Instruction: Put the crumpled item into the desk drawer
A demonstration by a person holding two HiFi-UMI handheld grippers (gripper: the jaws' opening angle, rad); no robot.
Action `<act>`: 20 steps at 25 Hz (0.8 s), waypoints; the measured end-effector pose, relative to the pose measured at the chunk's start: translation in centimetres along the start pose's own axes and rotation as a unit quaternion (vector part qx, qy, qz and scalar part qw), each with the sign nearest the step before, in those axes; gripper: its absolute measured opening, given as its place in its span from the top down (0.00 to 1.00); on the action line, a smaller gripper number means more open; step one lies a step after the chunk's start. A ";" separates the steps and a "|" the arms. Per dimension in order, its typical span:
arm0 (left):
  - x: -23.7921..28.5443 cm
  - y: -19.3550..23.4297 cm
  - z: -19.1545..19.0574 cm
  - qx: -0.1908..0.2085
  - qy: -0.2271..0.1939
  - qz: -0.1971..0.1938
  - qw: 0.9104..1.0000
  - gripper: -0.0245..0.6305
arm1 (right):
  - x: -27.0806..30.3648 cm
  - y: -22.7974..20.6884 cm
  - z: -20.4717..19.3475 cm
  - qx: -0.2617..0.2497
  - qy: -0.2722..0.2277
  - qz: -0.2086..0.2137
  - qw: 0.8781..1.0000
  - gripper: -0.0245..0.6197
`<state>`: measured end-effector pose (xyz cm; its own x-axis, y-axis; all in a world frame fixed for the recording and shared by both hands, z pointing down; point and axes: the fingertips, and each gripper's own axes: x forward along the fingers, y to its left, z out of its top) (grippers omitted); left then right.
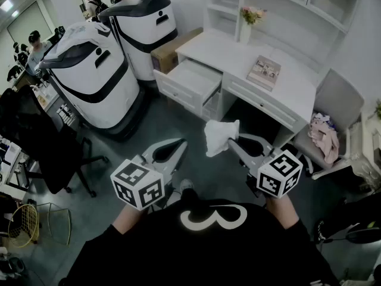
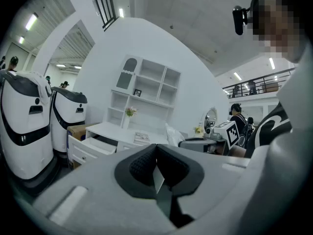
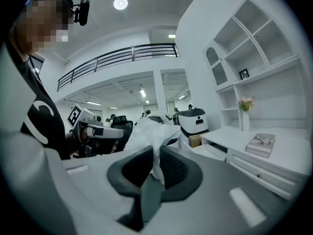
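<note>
The person wore a black shirt with a white loop — above it, the grey left gripper and right gripper bore black-and-white marker cubes.

Two white-and-black robots side by side, cardboard box just beside the farther one. Book lies near flower vase. Pinkish clothes heaped on grey chair.

Over drawer: open top, free from above.
Before drawer: bare floor.
Left of drawer: white machines, box close.
Right of drawer: table front, chair beyond.
</note>
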<state>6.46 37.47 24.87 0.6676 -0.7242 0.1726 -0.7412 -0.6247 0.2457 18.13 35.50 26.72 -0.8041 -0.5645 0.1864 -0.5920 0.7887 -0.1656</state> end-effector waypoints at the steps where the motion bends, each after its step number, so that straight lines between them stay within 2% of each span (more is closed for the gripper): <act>1: 0.0 0.0 0.0 0.000 0.001 0.000 1.000 0.95 | 0.0 0.0 0.0 0.000 0.000 0.001 1.000 0.90; 10: 0.7 0.5 -1.2 0.001 -0.001 0.010 1.000 0.95 | 0.6 -0.8 -1.3 0.013 -0.006 0.005 1.000 0.89; 20: 3.2 4.7 -1.6 -0.009 0.002 0.011 1.000 0.95 | 4.6 -3.8 -1.9 0.022 0.000 0.002 1.000 0.89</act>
<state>5.23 32.62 28.09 0.6513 -0.7368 0.1817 -0.7545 -0.6034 0.2581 16.78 30.33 30.03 -0.8067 -0.5608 0.1864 -0.5903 0.7798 -0.2087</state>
